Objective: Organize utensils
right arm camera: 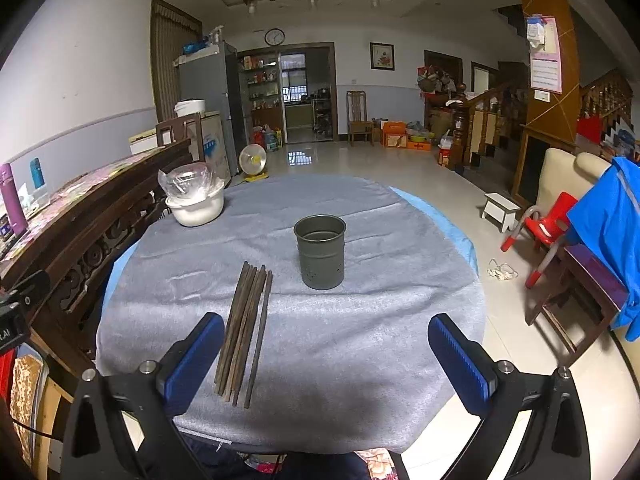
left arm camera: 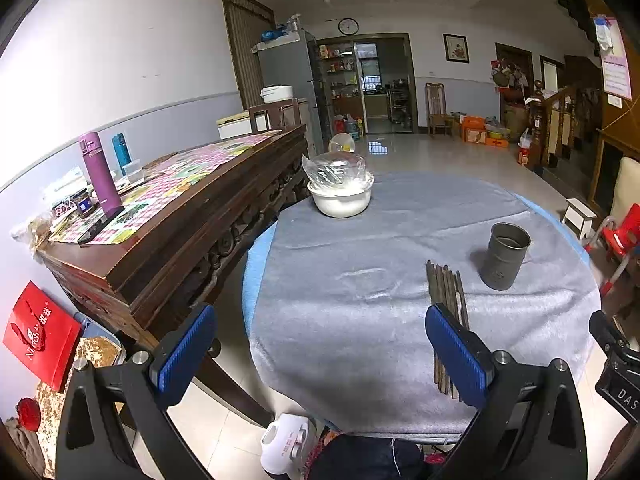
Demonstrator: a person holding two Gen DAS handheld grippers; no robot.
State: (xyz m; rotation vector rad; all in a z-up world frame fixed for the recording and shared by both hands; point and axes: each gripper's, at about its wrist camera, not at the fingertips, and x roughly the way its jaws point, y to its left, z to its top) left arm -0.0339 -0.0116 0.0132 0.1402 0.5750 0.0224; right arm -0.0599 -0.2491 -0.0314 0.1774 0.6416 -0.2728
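Several dark wooden chopsticks (right arm camera: pixel 245 332) lie side by side on the grey cloth of the round table (right arm camera: pixel 360 340). Just beyond them stands an upright dark metal holder cup (right arm camera: pixel 320 252), nothing visible inside. In the left wrist view the chopsticks (left arm camera: pixel 445 292) run partly behind my right finger, and the cup (left arm camera: pixel 505 256) stands to their right. My left gripper (left arm camera: pixel 320 344) hovers open above the near table edge, nothing between its blue pads. My right gripper (right arm camera: pixel 326 356) is open too, with the chopsticks just inside its left finger.
A white bowl (right arm camera: pixel 196 208) with a plastic-wrapped dish on top sits at the table's far left. A carved wooden sideboard (left arm camera: pixel 192 216) with a purple flask (left arm camera: pixel 100 172) borders the left. A red child's chair (right arm camera: pixel 548 224) and white stool (right arm camera: pixel 500 208) stand on the right.
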